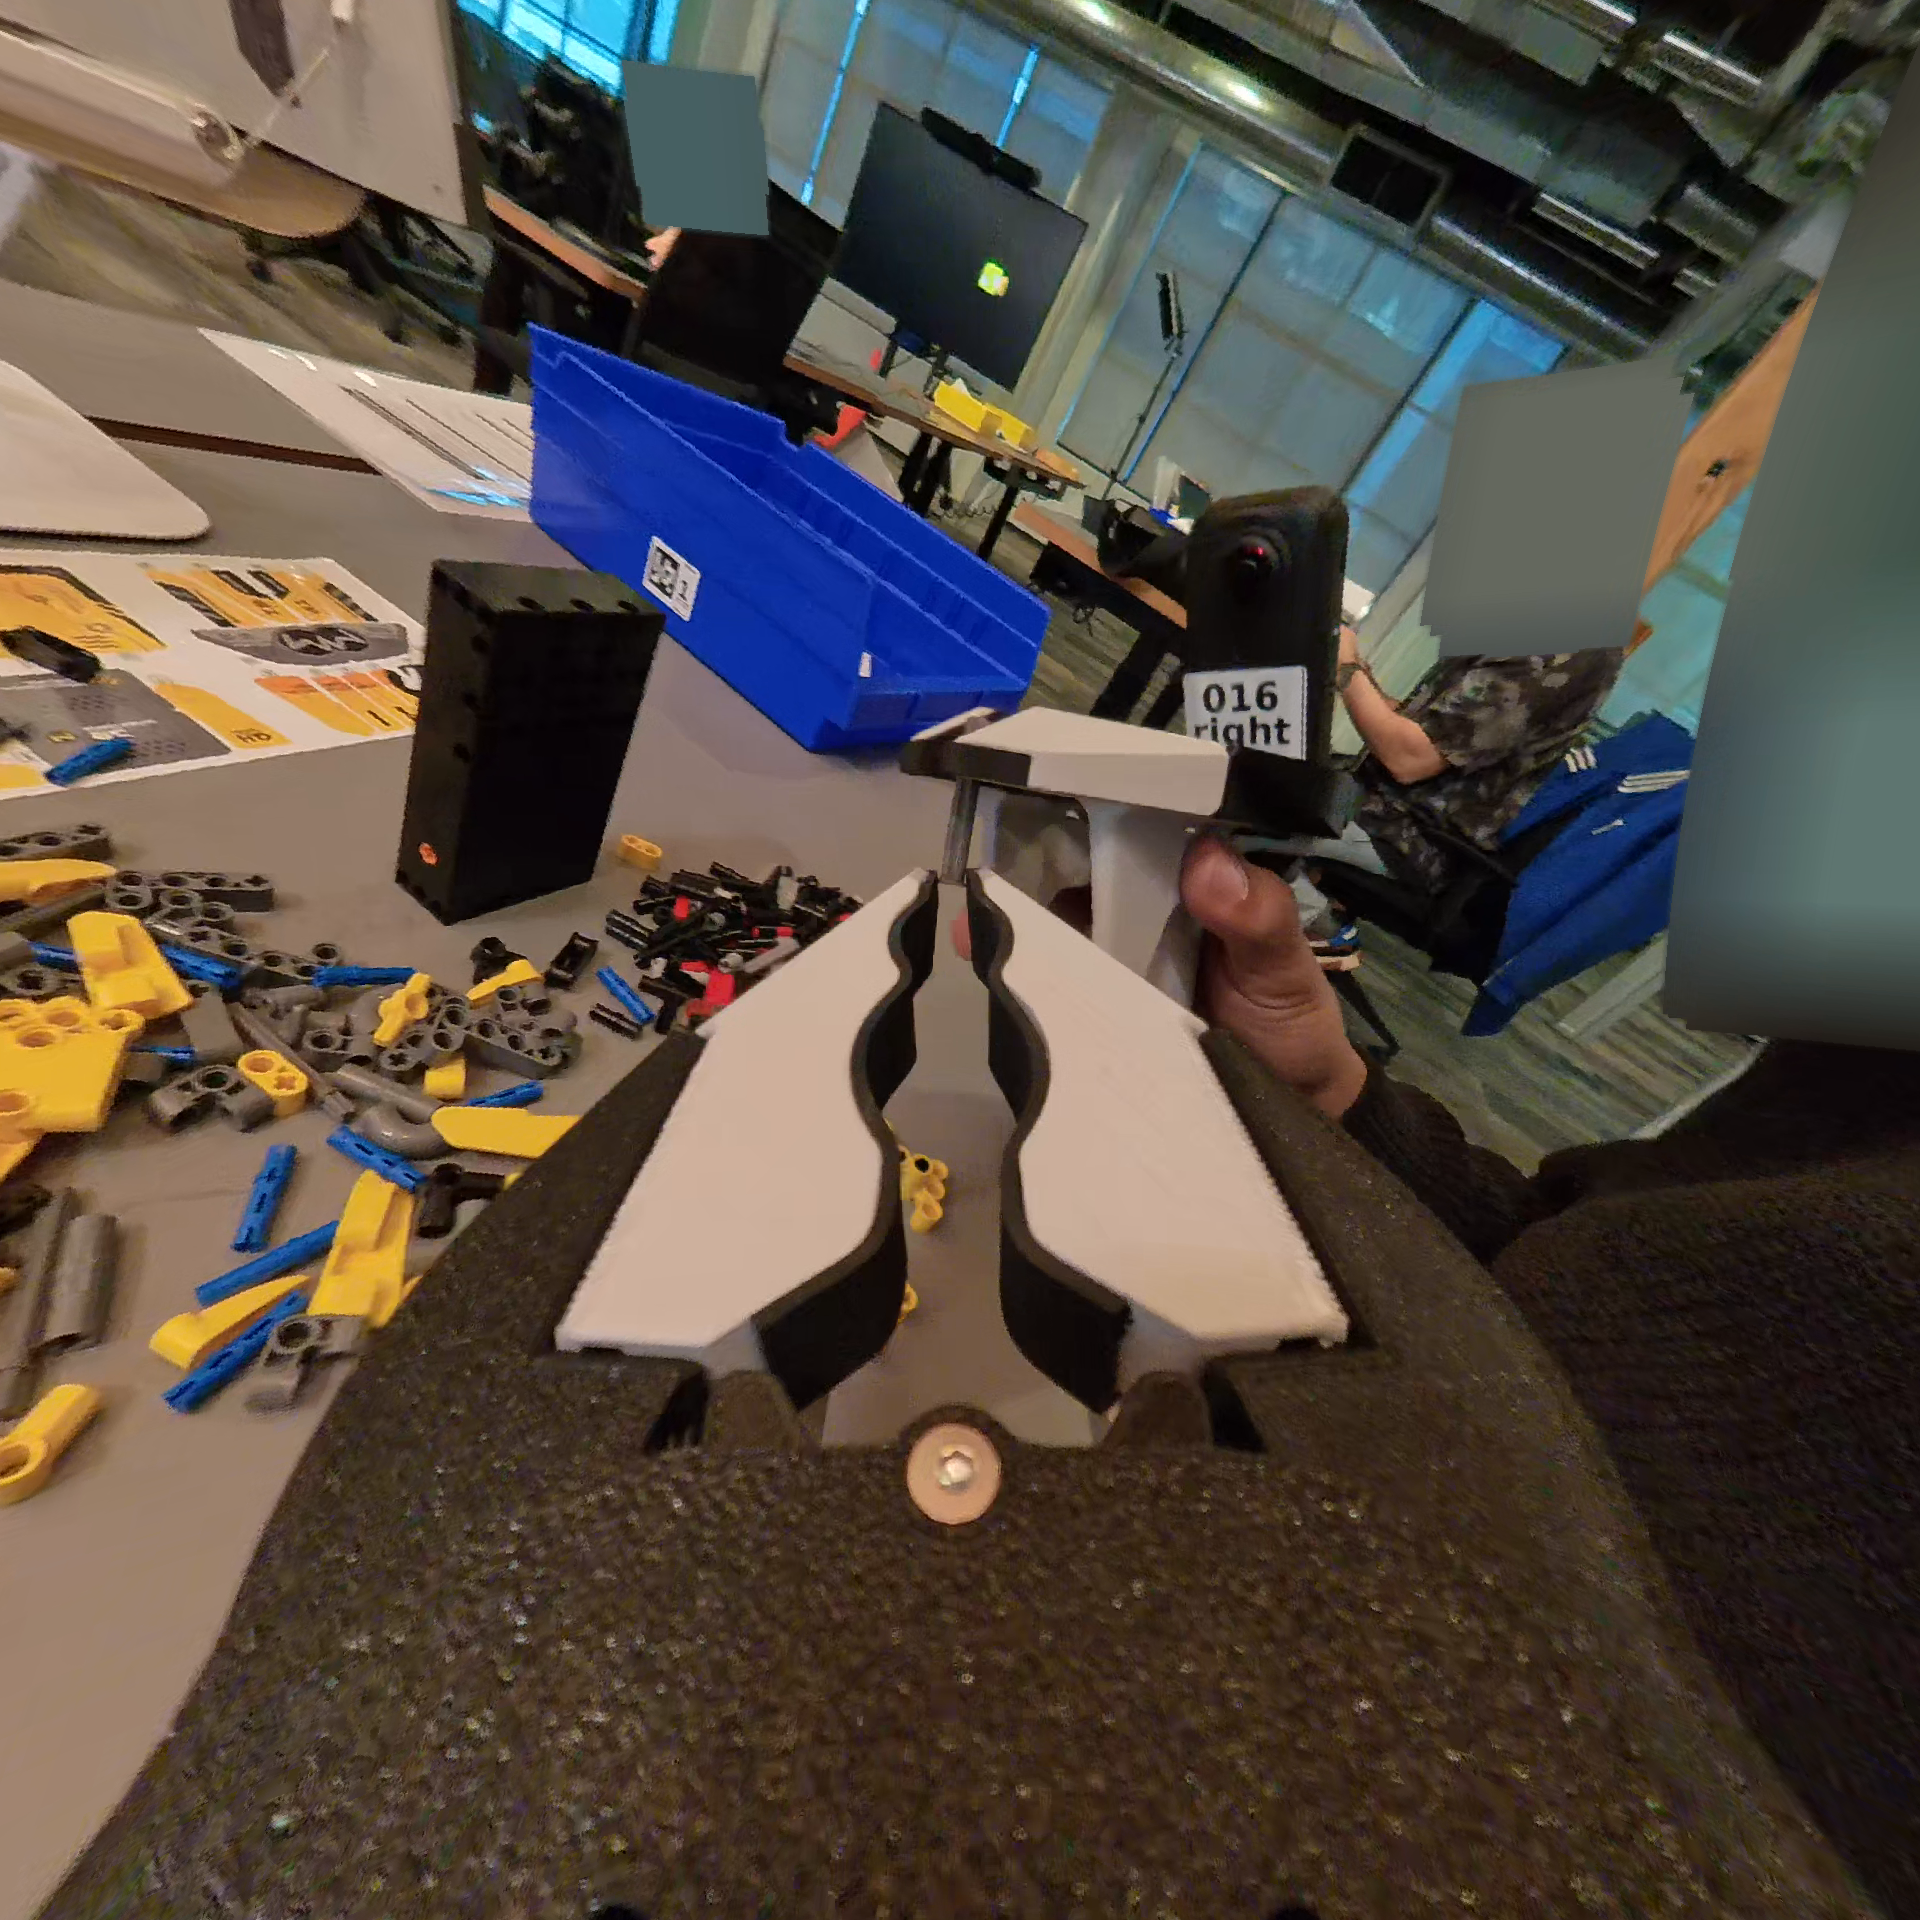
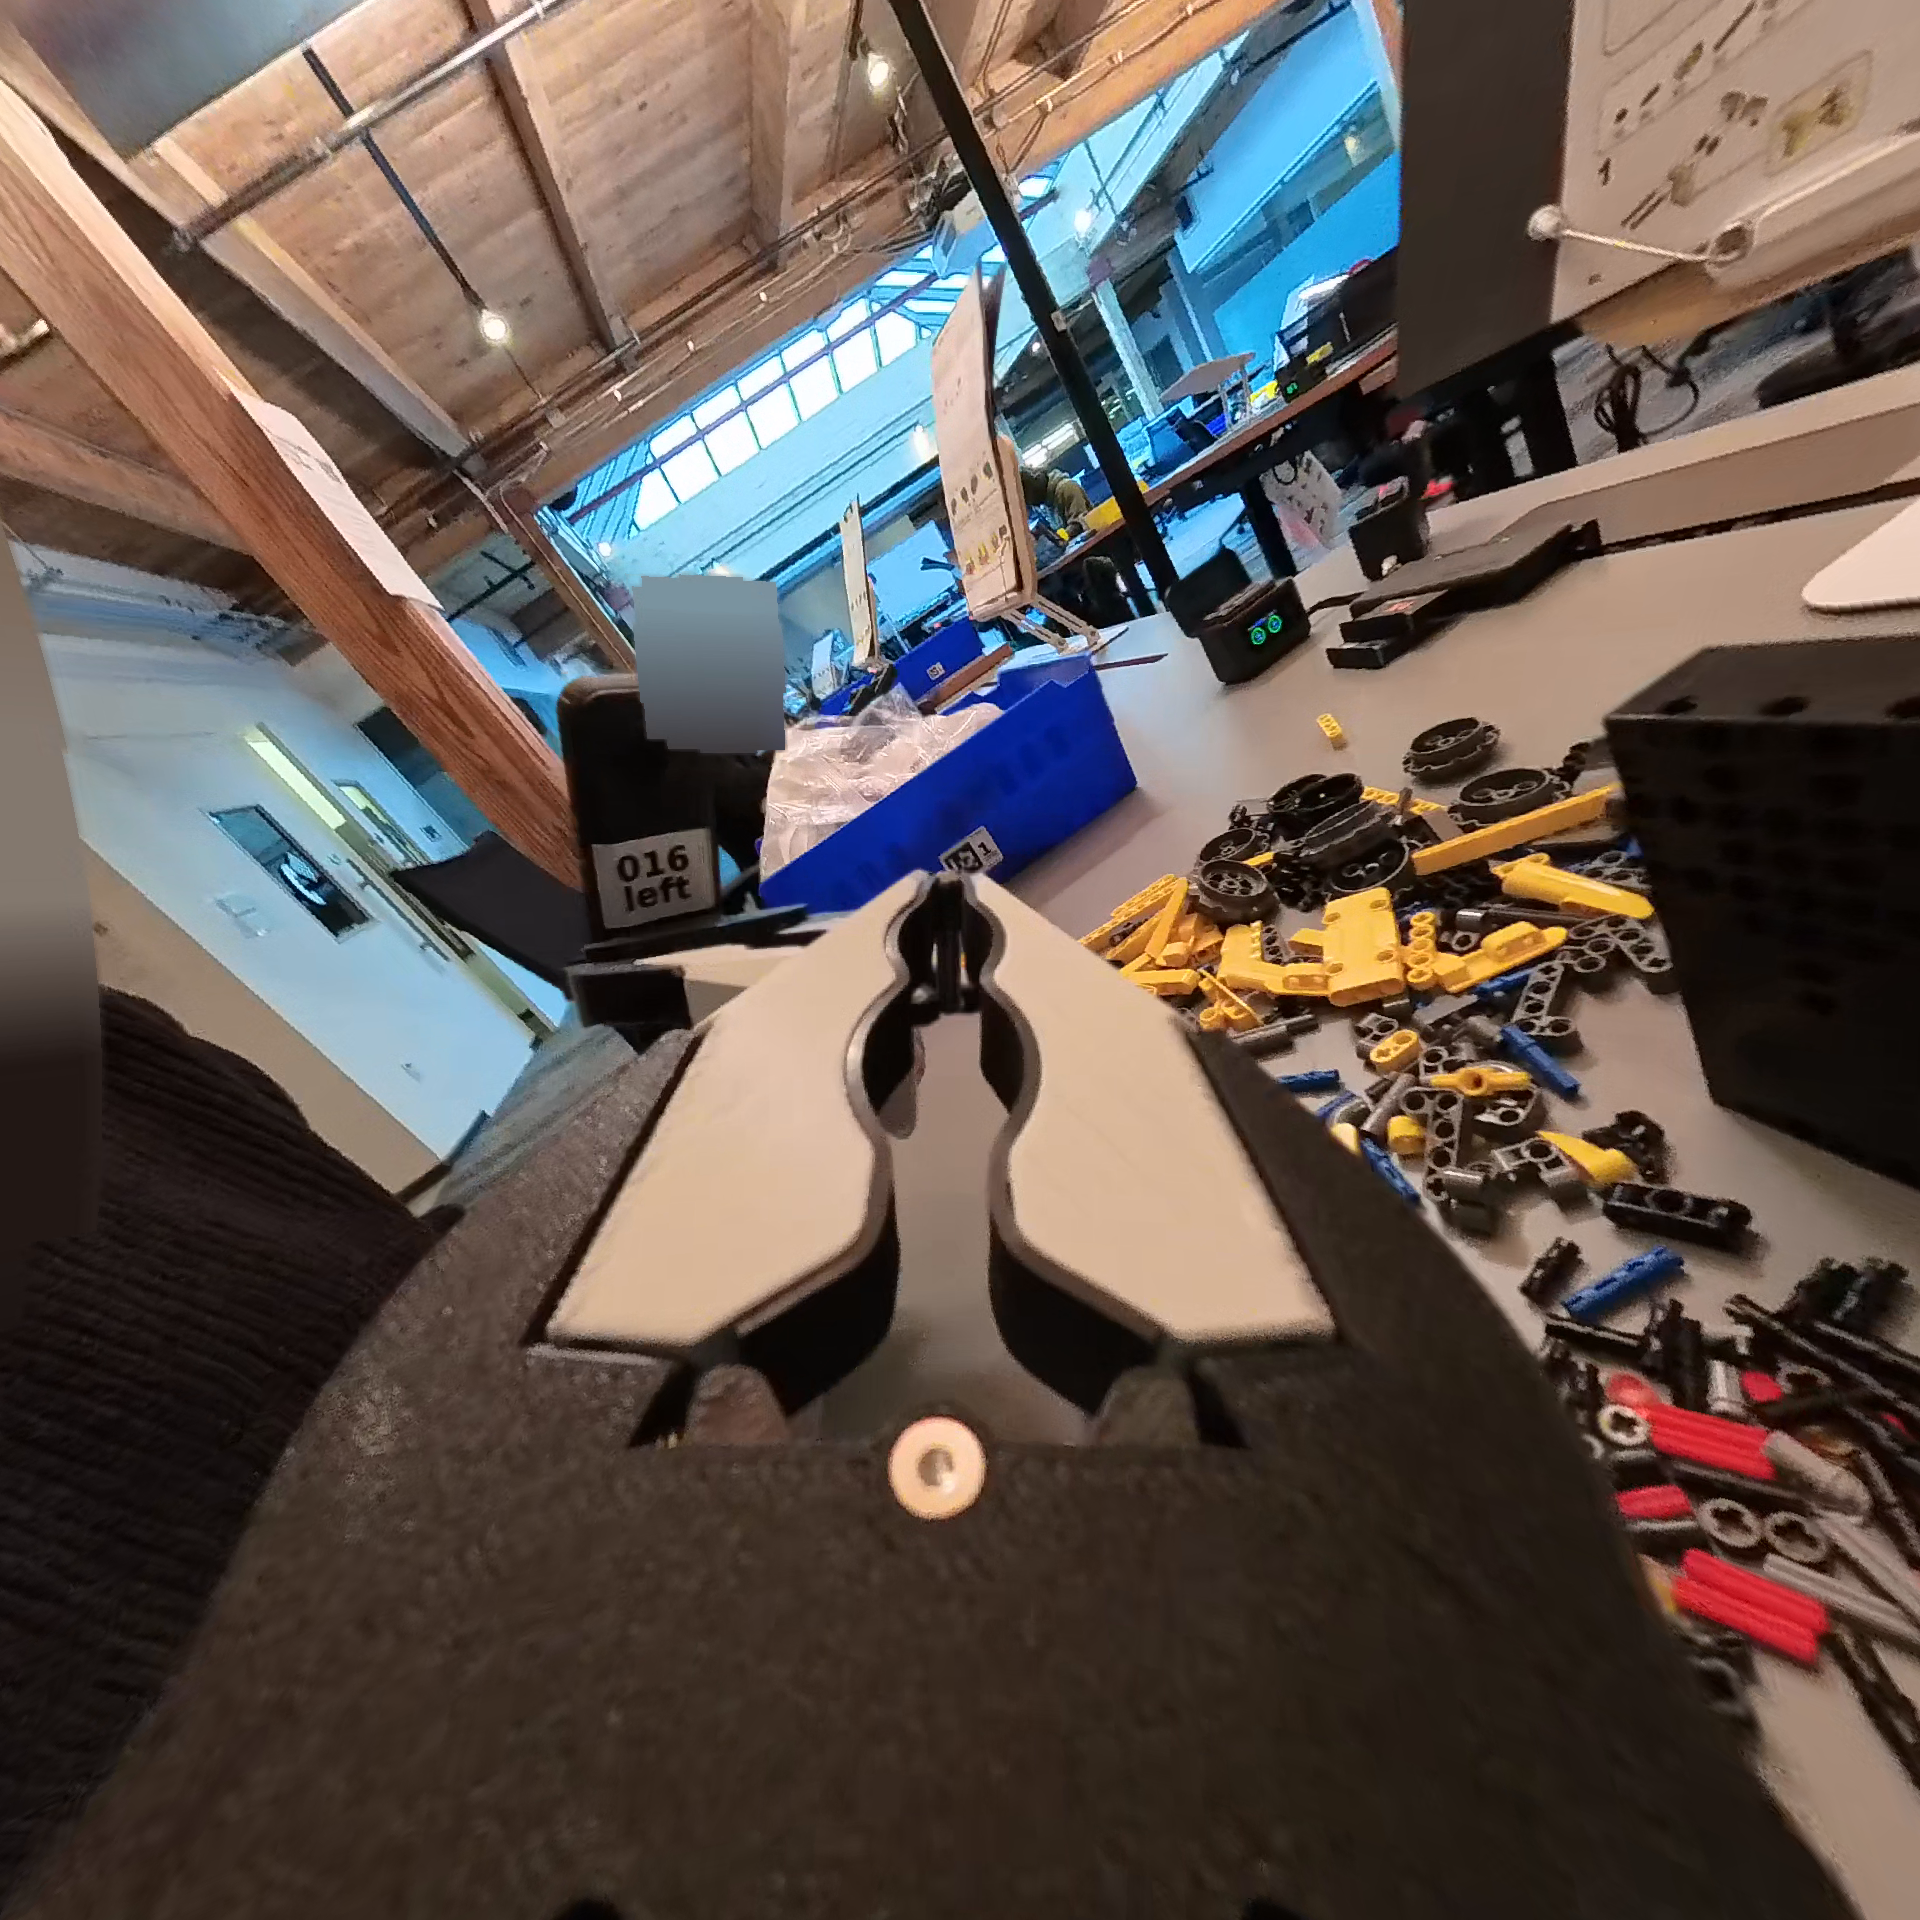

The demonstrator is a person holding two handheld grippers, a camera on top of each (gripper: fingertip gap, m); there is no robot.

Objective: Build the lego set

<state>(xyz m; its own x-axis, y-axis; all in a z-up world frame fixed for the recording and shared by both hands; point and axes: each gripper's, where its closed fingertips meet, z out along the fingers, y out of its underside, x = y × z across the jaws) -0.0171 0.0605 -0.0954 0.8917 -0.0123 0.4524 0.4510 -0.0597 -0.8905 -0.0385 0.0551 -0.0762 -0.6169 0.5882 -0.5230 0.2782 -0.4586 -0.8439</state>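
My left gripper [image 1: 952,885] is shut at its tips on the lower end of a short grey rod [image 1: 962,831], held upright above the table. My right gripper [image 1: 937,750], held by a hand [image 1: 1262,966], reaches in from the right and meets the rod's upper end. In the right wrist view my right gripper [image 2: 948,914] is shut on a thin black piece [image 2: 948,961] between its tips. The left gripper's camera housing [image 2: 636,790] shows behind it; its fingertips are hidden.
Loose yellow, grey, blue, black and red building pieces [image 1: 312,1039] [image 2: 1455,997] cover the grey table [image 1: 125,1558]. A black perforated block [image 1: 520,738] [image 2: 1808,914] stands among them. A blue bin [image 1: 790,582] [image 2: 997,790] and printed sheets [image 1: 197,655] lie beyond. A seated person [image 1: 1486,748] is behind. Less than 4 cm separates the two grippers' tips.
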